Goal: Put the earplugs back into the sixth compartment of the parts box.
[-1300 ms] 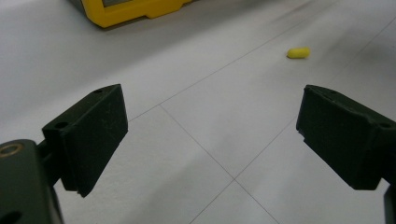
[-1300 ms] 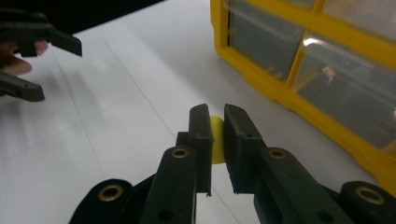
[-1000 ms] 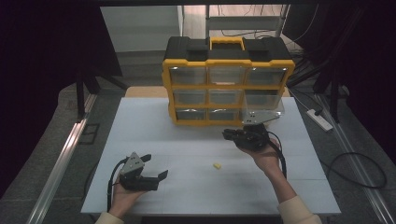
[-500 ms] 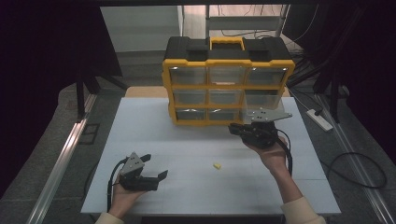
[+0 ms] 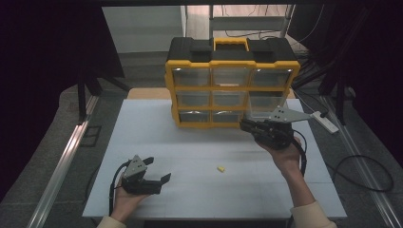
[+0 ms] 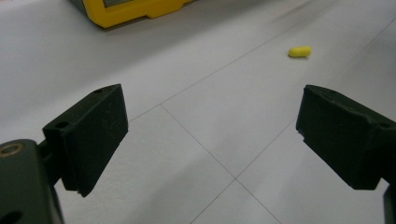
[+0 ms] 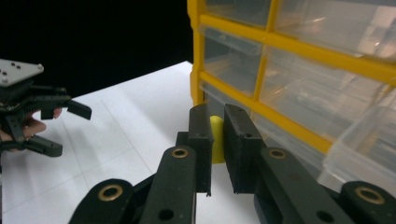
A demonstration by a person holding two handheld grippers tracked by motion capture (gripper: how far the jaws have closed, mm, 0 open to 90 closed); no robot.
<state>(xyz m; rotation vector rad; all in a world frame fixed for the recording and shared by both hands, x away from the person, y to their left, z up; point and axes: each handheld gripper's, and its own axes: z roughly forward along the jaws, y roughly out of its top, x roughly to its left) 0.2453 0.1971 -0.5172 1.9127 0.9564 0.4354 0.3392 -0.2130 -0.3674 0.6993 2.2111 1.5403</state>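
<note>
While the left gripper (image 5: pixel 159 182) gapes over bare table (image 5: pixel 199 199), the right gripper (image 7: pixel 215 135) pinches a yellow piece (image 7: pixel 216 139) beside the organizer (image 5: pixel 232 90).

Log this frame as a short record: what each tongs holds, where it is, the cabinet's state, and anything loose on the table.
left tongs: open, empty, low over the white table at its near left
right tongs: shut on a small yellow piece, held up close to the cabinet's lower right
cabinet: yellow and black plastic drawer cabinet with clear drawers, upright at the table's far edge; one lower-right clear drawer pulled out
loose item: small yellow pellet lying on the table between the two tongs
</note>
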